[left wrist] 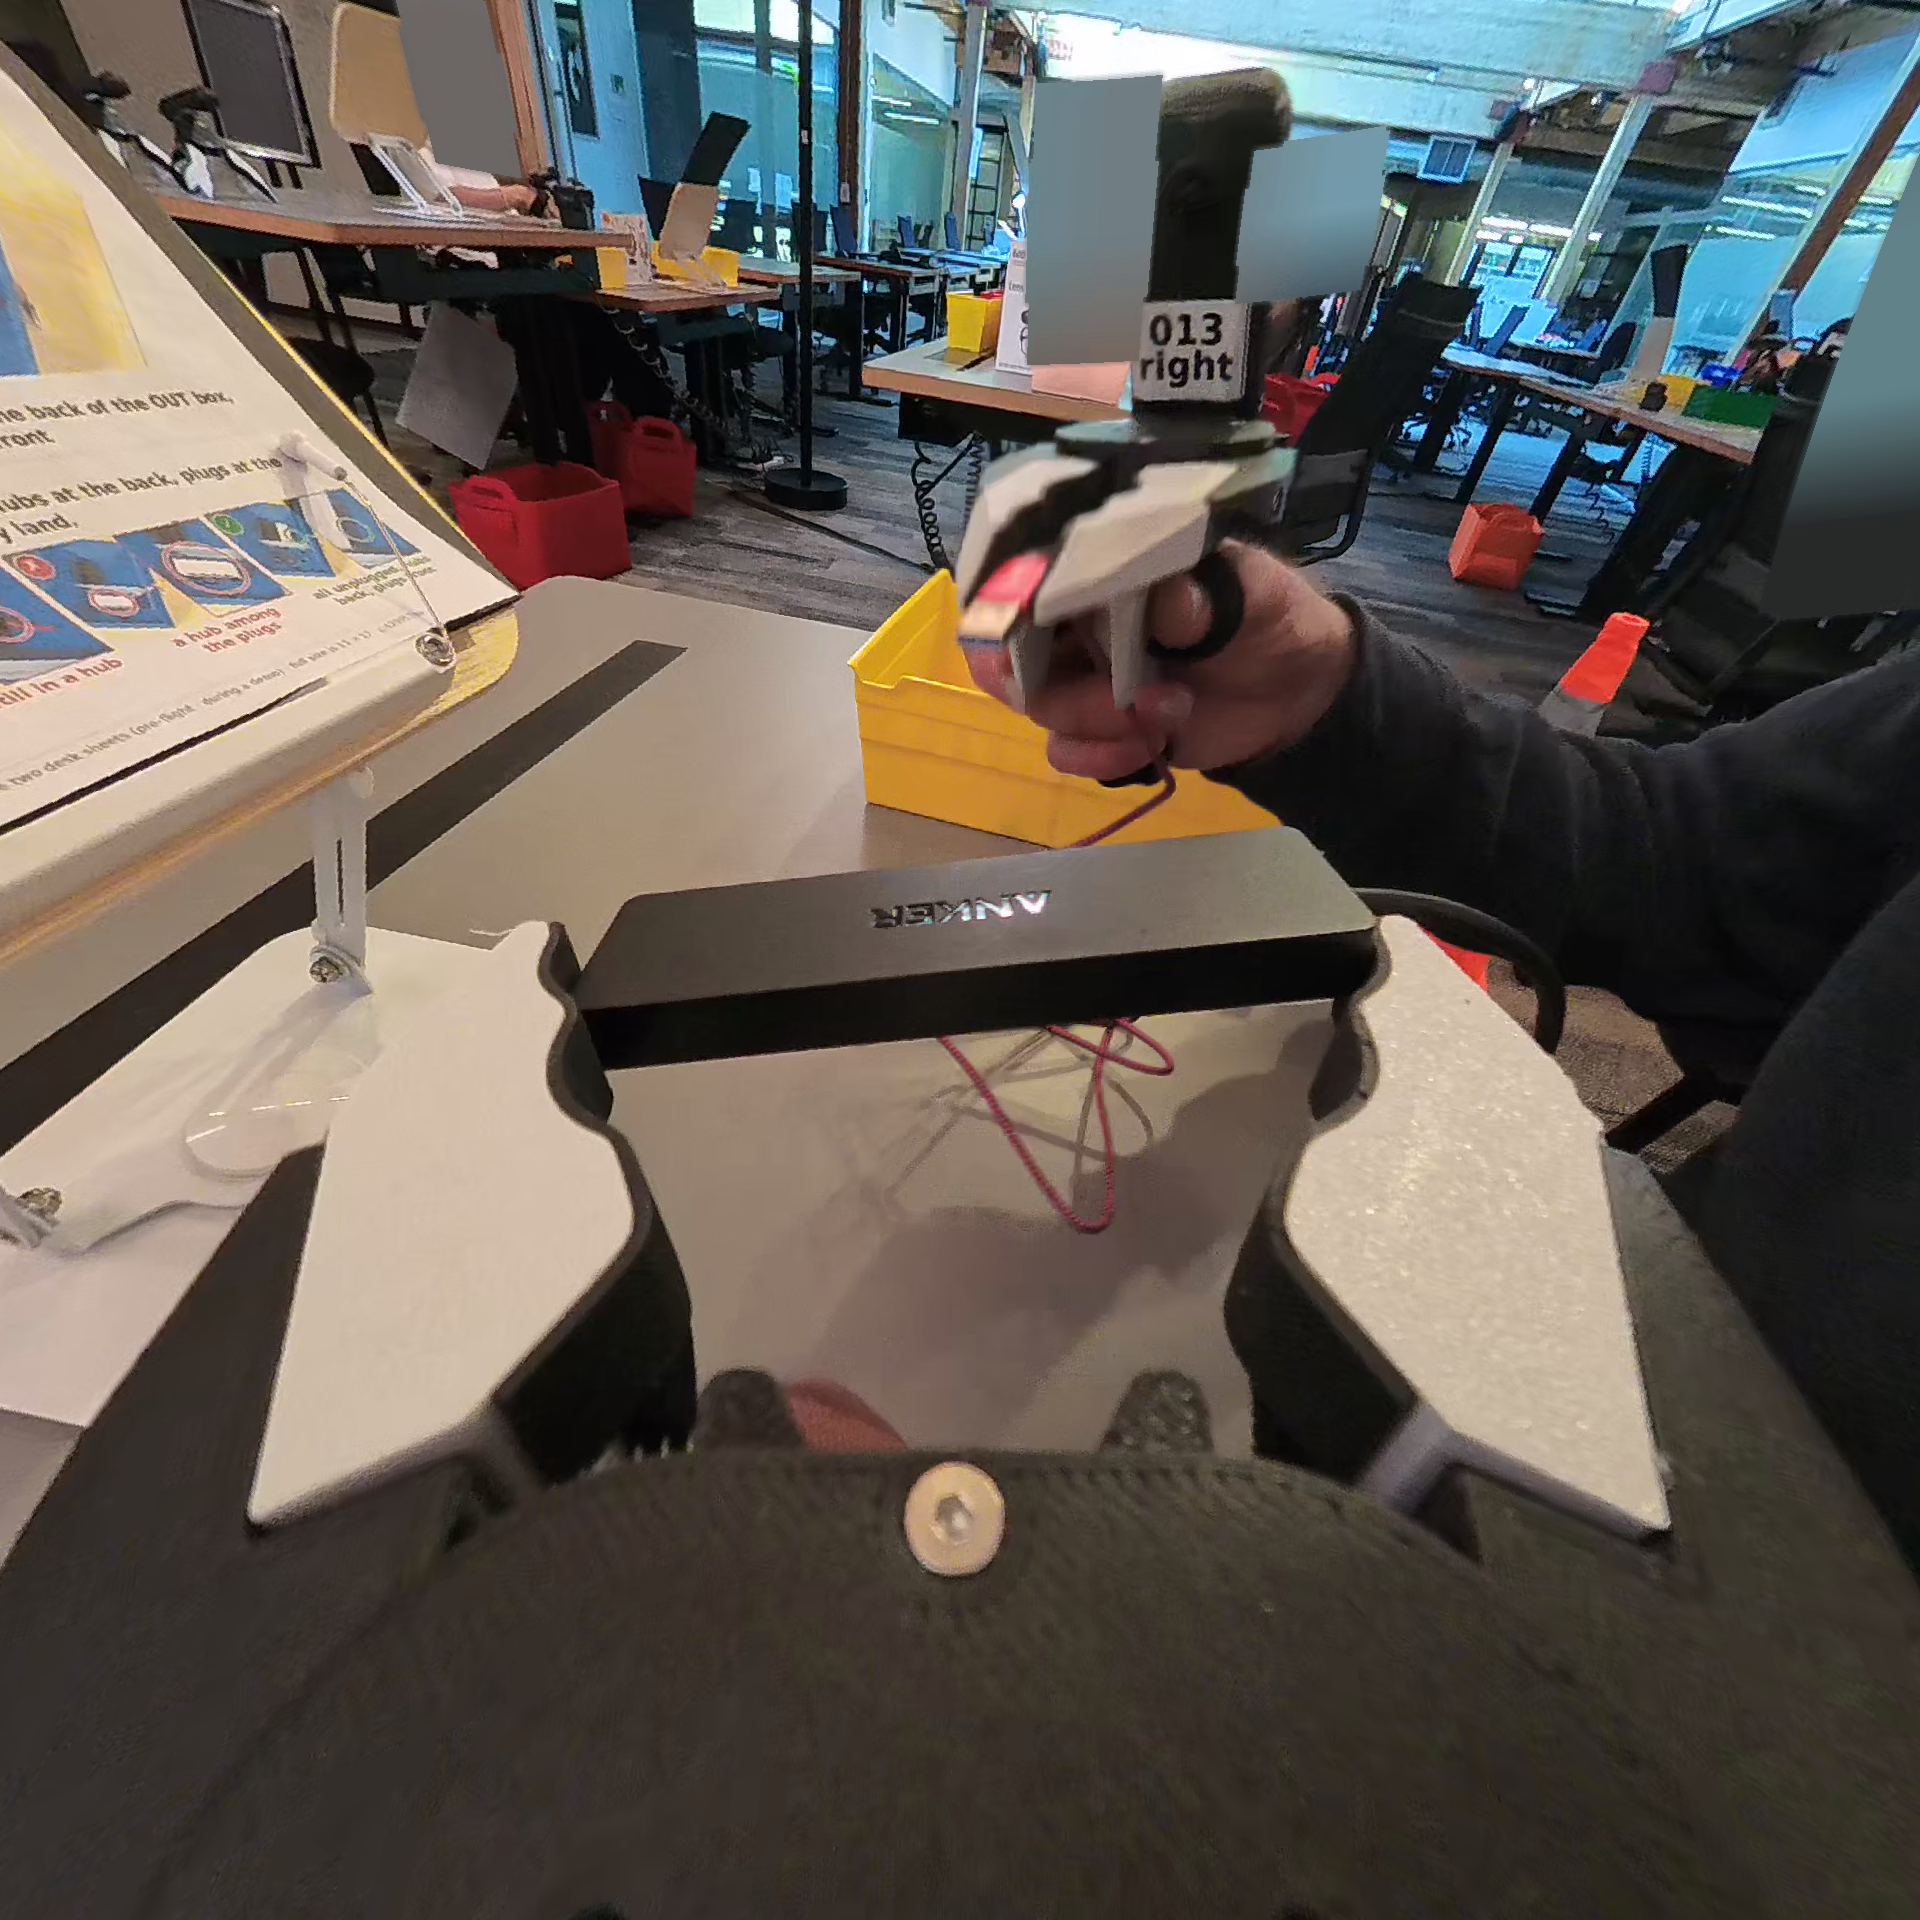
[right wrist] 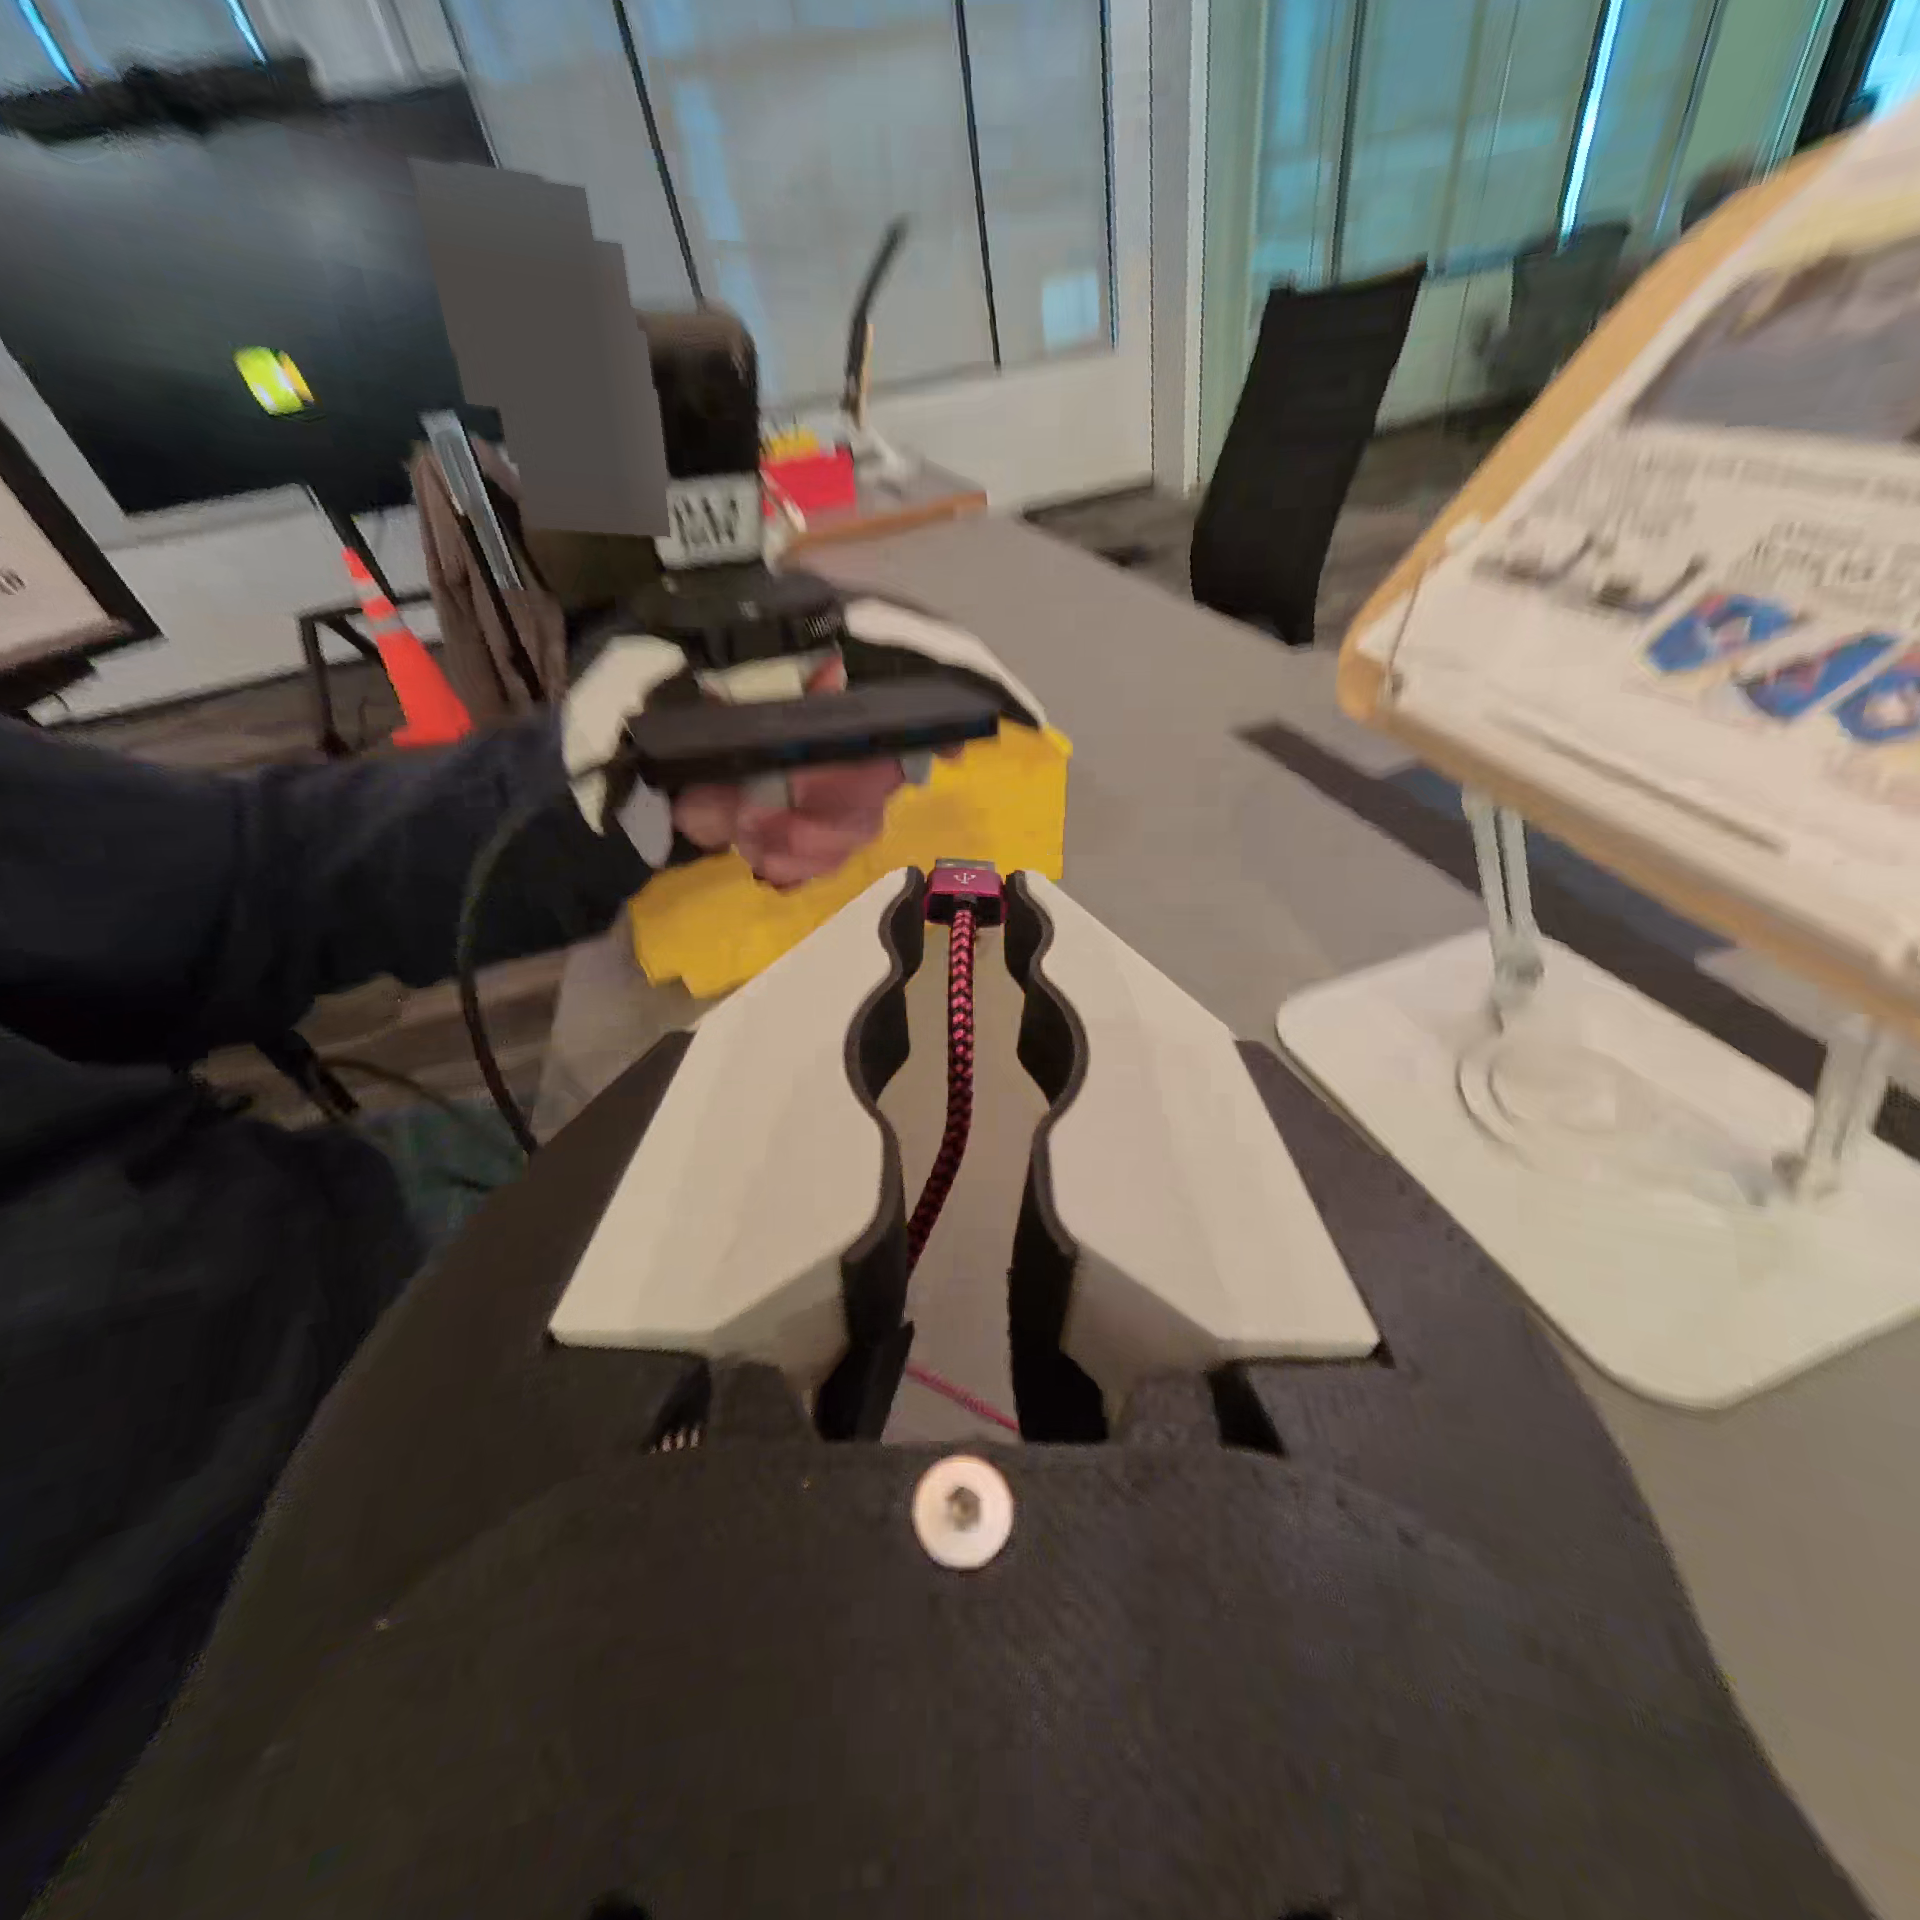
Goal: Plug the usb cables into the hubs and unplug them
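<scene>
Hub (left wrist: 977,940) and plug (right wrist: 966,891) hang apart above our grey table (left wrist: 727,727), each pinched in one of our two tools. We hold the black hub crosswise between the tips of our left gripper (left wrist: 971,997), whose jaws stand wide and press on its two ends. Our right gripper (right wrist: 964,894) has its jaws drawn close on the magenta plug, the metal tip poking out in front and the braided cable (right wrist: 951,1091) trailing back between the fingers (right wrist: 748,1122). From the left wrist view we see that cable loop loosely on the table under the hub; where it ends is hidden. Behind both tools sits a yellow bin (left wrist: 935,727), its contents out of sight. An instruction sheet on a clear stand (right wrist: 1558,1101) is cut off at the frame edge. The right wrist view is blurred, so the hub's ports are hard to make out.
</scene>
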Motion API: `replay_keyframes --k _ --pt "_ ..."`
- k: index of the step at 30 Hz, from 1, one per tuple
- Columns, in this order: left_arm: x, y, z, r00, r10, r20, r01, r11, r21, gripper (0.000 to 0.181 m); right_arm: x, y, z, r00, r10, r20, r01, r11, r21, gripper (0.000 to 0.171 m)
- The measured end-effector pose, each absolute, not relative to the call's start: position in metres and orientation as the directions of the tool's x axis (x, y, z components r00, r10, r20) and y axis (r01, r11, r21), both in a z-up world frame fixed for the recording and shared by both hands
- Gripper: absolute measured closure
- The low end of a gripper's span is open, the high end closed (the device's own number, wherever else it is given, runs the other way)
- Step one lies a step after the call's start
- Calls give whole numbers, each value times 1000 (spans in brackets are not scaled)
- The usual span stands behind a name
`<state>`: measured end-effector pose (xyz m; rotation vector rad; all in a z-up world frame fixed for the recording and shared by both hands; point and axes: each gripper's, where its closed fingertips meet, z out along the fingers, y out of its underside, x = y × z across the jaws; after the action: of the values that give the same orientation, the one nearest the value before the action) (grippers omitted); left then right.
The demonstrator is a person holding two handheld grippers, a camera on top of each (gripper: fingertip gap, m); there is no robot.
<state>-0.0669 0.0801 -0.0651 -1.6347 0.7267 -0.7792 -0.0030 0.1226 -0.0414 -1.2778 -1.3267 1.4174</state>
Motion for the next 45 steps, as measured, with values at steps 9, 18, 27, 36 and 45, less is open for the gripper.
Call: replay_keyframes --k 9,18,27,36,45 --pt "-56 65 -64 574 -813 96 -93 -181 -979 49 15 132 -135 -17 990 -142 399 -124 -909 158" --pt "-53 57 -73 574 -811 115 -104 -211 -972 49 48 137 -216 185 981 -64 688 -176 -704 140" --pt "-44 48 -79 553 -825 117 -119 -218 -969 49 88 156 -265 392 919 37 792 -317 -523 66" --pt "-45 41 -79 541 -831 132 -106 -223 -969 49 90 179 -284 499 867 1 716 -412 -563 133" --pt "-50 41 -71 545 -828 134 -83 -213 -974 49 75 174 -254 444 896 5 676 -332 -658 168"
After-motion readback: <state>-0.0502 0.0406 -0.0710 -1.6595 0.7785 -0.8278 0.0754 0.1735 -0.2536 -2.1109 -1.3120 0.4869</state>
